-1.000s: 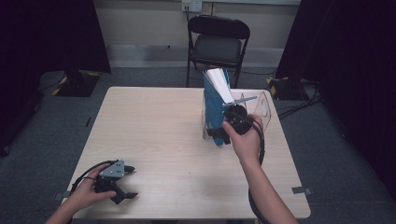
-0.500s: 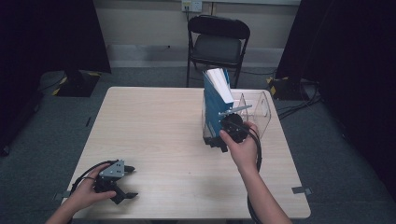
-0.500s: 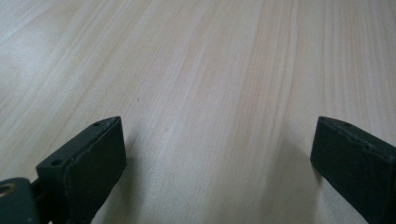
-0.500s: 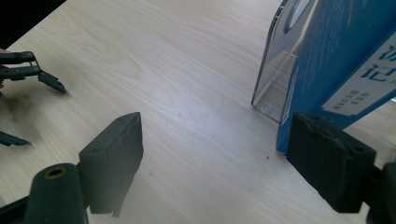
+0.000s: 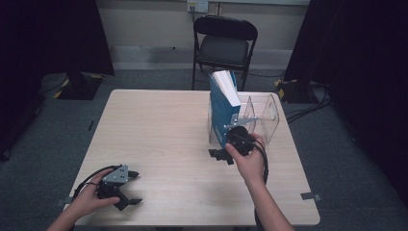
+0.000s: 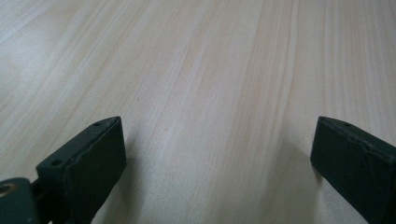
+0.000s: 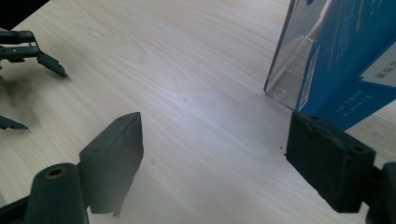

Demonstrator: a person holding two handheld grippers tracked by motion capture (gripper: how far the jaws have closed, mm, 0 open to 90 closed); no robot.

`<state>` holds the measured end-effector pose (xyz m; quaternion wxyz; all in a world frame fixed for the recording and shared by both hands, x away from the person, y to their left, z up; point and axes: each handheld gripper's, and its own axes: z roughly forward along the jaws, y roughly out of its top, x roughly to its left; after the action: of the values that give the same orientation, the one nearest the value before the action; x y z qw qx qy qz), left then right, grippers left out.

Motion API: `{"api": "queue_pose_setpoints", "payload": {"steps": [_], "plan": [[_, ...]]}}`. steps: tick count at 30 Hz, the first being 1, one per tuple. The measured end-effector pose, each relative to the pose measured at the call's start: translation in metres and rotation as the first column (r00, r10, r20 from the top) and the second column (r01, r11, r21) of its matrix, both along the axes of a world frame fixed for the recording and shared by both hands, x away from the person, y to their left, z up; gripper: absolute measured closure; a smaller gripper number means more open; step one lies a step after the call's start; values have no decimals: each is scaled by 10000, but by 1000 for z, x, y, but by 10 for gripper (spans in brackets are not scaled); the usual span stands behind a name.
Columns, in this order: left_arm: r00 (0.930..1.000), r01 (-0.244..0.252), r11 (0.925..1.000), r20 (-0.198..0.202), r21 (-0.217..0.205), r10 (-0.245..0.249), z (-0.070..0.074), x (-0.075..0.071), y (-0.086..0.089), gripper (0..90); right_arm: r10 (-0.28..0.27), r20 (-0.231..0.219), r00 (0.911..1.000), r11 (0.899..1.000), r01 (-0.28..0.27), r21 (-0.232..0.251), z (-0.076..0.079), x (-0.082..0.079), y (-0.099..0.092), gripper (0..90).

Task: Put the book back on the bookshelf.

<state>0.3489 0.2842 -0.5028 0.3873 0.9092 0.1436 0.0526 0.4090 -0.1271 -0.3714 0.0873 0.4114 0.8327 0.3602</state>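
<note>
behind the table [image 5: 159, 125], folding chair [image 5: 224, 43] — blue book [image 5: 222, 108] in clear rack [image 5: 262, 115]

Wooden table [image 5: 168, 125] bears clear rack [image 5: 262, 115], seemingly acrylic.

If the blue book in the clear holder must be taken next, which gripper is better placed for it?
Probably the right gripper: it sits open just beside the blue book standing in the clear holder. The left gripper, also open, is far across the table at the near left corner.
</note>
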Motion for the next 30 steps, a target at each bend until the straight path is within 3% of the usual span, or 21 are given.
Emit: {"api": "queue_pose_setpoints", "payload": {"steps": [10, 30], "plan": [[10000, -2, 10000, -1, 0, 2, 0, 0, 0, 30, -7, -42, 10000, 10000, 8, 72, -13, -4, -2, 185], [10000, -4, 10000, -2, -2, 4, 0, 0, 0, 30, 214, -62, 9998, 9994, -215, -286, -38, -12, -9, 190]]}}
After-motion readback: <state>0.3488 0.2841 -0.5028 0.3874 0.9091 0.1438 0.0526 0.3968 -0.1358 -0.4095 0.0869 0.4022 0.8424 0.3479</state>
